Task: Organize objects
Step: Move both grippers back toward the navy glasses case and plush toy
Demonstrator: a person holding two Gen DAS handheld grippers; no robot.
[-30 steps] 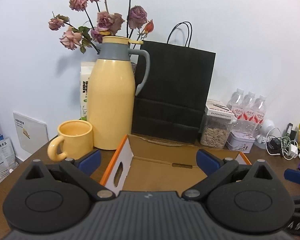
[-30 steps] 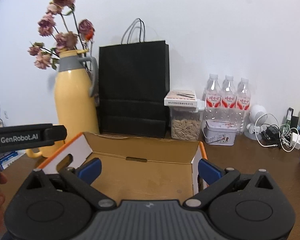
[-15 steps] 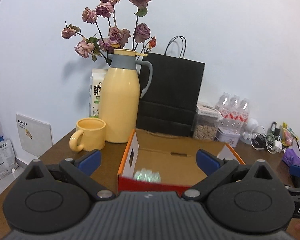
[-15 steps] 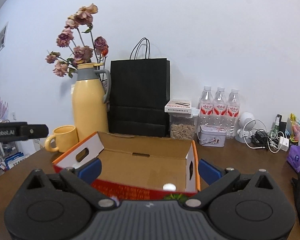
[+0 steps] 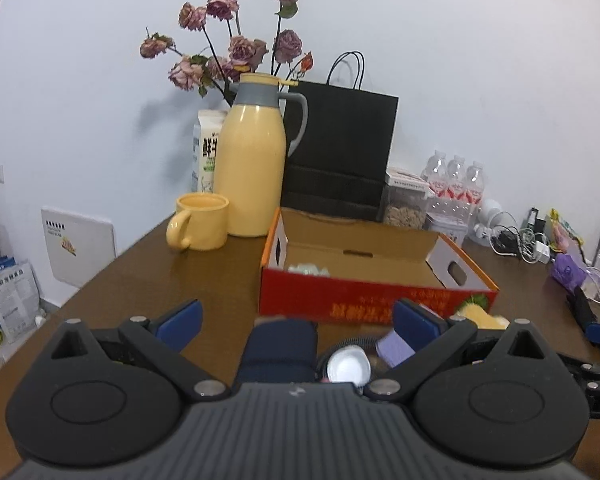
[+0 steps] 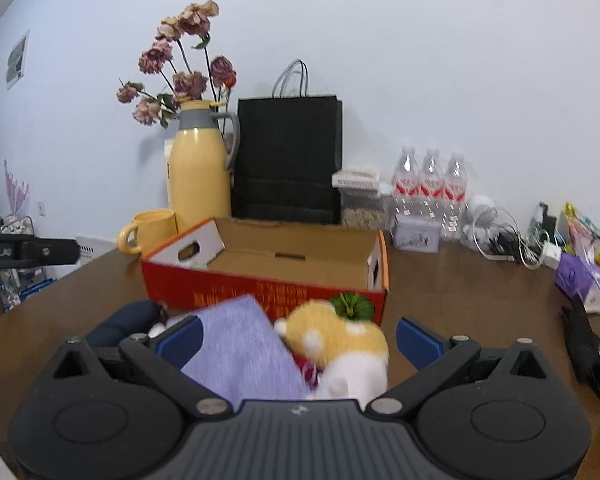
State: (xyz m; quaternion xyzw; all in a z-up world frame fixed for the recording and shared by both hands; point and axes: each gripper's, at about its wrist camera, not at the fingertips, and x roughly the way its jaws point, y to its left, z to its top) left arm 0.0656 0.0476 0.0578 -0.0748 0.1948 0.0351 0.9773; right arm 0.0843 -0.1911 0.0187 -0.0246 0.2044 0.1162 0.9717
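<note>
Plush toy [image 6: 336, 344]: yellow-white, soft, beside purple cloth [image 6: 244, 352].

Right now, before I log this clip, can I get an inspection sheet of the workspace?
Surface: brown wooden table, bare patches at its left and front.
Job's things: open red cardboard box mid-table, something pale inside at its left end; in front of it lie a purple cloth, a yellow-and-white plush toy and a dark blue item.
Clutter: yellow thermos, yellow mug, black paper bag, water bottles, small tin.
Grippers: left hand-held gripper open and empty; right hand-held gripper open and empty.
Cables: white chargers and cords at the far right.
Surroundings: white wall, dried roses.
</note>
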